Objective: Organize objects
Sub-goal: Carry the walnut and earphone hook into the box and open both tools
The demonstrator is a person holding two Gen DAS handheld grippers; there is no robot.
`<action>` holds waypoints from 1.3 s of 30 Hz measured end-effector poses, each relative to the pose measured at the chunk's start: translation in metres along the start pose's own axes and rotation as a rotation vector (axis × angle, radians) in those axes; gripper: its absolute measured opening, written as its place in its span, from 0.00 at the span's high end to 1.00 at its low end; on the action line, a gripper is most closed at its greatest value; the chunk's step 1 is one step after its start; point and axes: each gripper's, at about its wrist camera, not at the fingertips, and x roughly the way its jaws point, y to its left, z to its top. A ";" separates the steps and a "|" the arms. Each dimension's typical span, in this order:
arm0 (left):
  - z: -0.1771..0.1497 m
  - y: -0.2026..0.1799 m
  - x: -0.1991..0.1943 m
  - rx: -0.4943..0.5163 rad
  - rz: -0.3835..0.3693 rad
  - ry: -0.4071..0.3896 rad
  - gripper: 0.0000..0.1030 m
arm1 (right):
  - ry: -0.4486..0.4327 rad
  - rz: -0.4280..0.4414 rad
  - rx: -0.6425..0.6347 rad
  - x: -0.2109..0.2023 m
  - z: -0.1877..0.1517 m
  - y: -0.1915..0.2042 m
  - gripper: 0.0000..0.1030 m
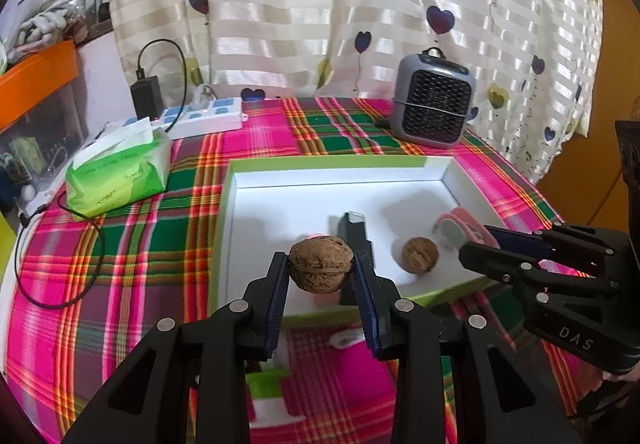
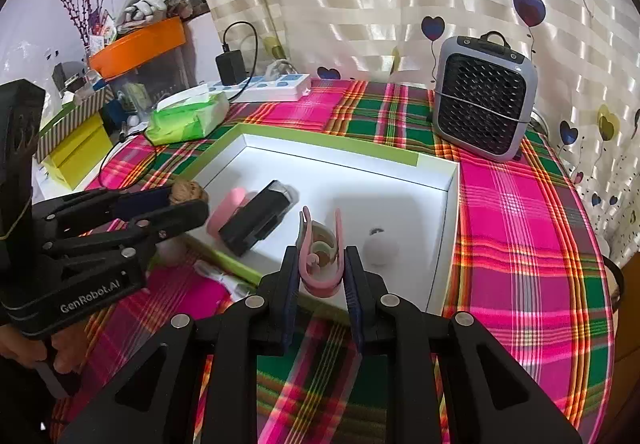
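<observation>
Walnut (image 1: 321,268) clamped between left gripper (image 1: 321,276) fingers — above box (image 1: 240,179).

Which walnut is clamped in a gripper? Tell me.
The larger-looking walnut, pinched between the left gripper's fingers above the white box's near edge. The other walnut lies loose on the box floor.

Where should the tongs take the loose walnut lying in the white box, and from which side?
Grip the loose walnut across its round middle, coming straight down from above. It sits free on the floor of the white box, clear of the black device, so there looks to be room either side. Its rounded shell may slip, so close at the widest part, as the left tongs hold theirs.
</observation>
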 end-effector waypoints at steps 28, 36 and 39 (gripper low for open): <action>0.001 0.019 0.037 0.001 0.073 0.054 0.70 | 0.047 -0.008 0.038 0.030 0.009 -0.018 0.78; 0.000 0.017 0.040 0.006 0.055 0.069 0.70 | 0.070 -0.005 0.056 0.037 0.006 -0.023 0.78; 0.000 0.016 0.040 0.010 0.042 0.076 0.70 | 0.068 0.004 0.052 0.037 0.005 -0.020 0.78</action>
